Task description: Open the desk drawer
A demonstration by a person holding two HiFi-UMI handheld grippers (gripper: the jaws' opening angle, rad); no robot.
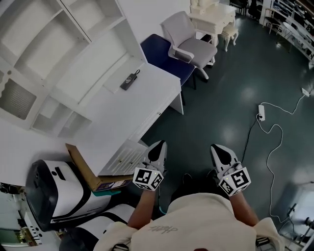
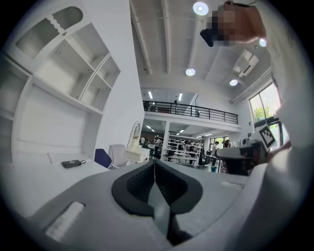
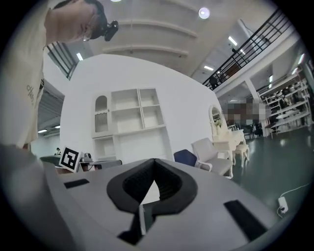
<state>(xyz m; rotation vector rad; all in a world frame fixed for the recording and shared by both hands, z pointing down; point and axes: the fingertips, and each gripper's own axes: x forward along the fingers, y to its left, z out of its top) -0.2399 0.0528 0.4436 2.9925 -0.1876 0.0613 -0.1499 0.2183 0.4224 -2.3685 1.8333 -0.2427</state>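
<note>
Cream shirt fills the near edge, with both forearms reaching forward and two grippers held side by side. The left gripper and right gripper each have their jaws pressed together on nothing. Only the head view shows the desk drawer, in the white desk's front just left of the left gripper. The left gripper view alone shows ceiling lamps. Two chairs stand far off, one blue and one grey.

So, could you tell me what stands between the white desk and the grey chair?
A blue chair, clearest in the head view.
</note>
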